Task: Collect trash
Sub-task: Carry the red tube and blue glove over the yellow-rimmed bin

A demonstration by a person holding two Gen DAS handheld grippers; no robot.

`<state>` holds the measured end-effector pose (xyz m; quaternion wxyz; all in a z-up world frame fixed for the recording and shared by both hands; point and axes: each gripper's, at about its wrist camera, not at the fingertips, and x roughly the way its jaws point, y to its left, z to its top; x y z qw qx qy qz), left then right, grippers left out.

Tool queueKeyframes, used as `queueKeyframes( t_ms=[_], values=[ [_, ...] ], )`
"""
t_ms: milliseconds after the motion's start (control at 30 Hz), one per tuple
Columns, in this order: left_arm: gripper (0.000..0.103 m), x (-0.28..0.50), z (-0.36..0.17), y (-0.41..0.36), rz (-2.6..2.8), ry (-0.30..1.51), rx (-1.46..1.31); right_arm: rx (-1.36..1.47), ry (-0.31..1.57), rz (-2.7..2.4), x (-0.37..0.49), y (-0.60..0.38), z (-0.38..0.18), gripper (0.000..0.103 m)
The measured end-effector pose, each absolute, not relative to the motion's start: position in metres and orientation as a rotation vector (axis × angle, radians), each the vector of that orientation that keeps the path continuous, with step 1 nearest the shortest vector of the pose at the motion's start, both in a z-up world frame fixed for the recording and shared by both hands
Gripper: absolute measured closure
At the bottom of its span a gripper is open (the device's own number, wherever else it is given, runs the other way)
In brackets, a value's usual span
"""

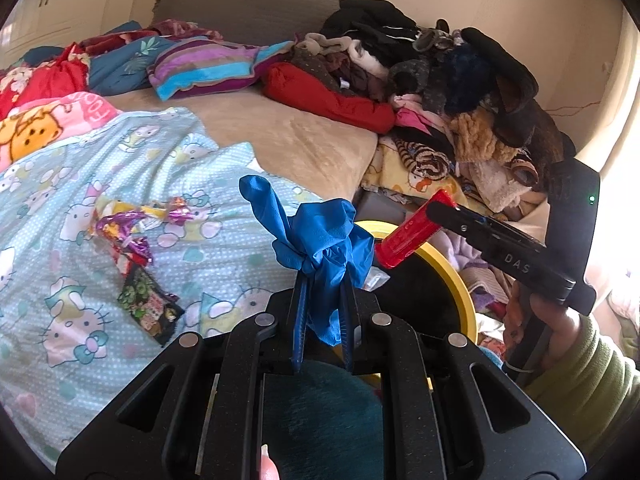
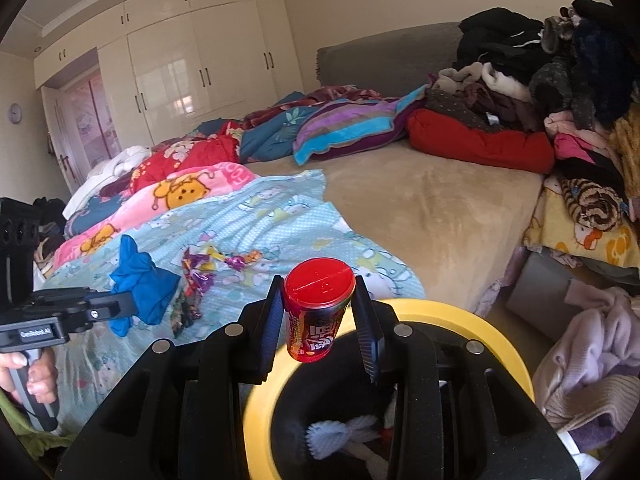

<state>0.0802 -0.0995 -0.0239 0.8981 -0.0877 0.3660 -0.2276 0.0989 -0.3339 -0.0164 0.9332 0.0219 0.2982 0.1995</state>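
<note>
We hold the can clamped upright in the right gripper just over the bin's near rim, while the left gripper, pinched shut on the glove, hangs farther off, beside the bed edge.

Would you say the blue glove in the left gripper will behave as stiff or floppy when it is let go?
Probably floppy: the blue glove bunches and droops around the left gripper. It looks thin, so likely light. It may cling to the pads instead of dropping cleanly.
</note>
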Motion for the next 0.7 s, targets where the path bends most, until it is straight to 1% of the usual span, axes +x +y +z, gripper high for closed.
queueKeyframes(
  t_ms=[400,700],
  values=[
    [0.094,0.077,-0.028,-0.138,-0.534,0.778,-0.143,0.050,0.600,0.333,0.100,-0.363,-0.019,0.071],
    [0.094,0.074,-0.035,-0.160,-0.575,0.809,-0.117,0.088,0.634,0.291,0.105,-0.386,-0.032,0.071]
  ],
)
